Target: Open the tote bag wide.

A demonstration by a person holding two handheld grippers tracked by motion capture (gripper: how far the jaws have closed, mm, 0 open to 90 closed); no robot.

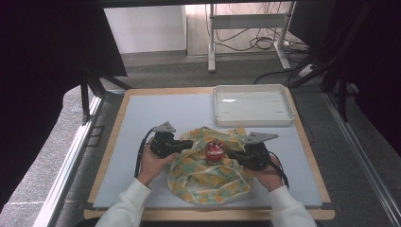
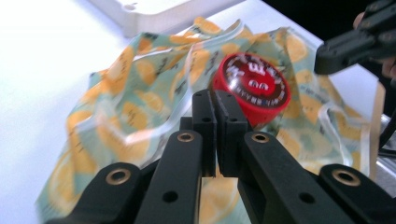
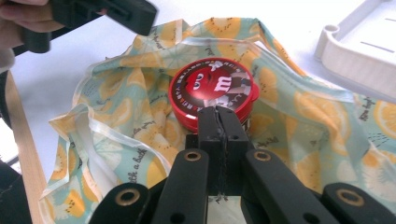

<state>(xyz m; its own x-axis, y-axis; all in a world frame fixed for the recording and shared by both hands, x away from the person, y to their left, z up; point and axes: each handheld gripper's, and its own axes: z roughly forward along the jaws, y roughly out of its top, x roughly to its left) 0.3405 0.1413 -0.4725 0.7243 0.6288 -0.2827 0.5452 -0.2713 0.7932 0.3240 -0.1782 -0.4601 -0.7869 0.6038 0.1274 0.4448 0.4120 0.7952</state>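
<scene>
Your left gripper (image 1: 188, 144) sits at the left edge of the lemon-print cloth (image 1: 208, 177), its jaws pressed flat together; in the left gripper view (image 2: 216, 133) no fabric is visible between them, though whether a thin fold is caught there cannot be told. Your right gripper (image 1: 232, 154) mirrors it on the cloth's right side, jaws likewise together. In the right gripper view (image 3: 223, 140) the seam between the jaws looks rough, but again you cannot tell whether cloth is pinched.

Between the two grippers stands the red round tin (image 1: 215, 151) — upright, its printed lid facing up, resting on the crumpled cloth with folds rising around it. In the right gripper view the tin (image 3: 213, 92) lies just beyond your jaw tips; in the left gripper view it (image 2: 252, 87) sits just past the tips and slightly to the side.

The cloth is bunched loosely on the pale mat (image 1: 142, 123), which covers the wooden table (image 1: 113, 137). Farther back — well apart from the cloth — an empty white tray (image 1: 253, 120) rests near the mat's far right corner.
</scene>
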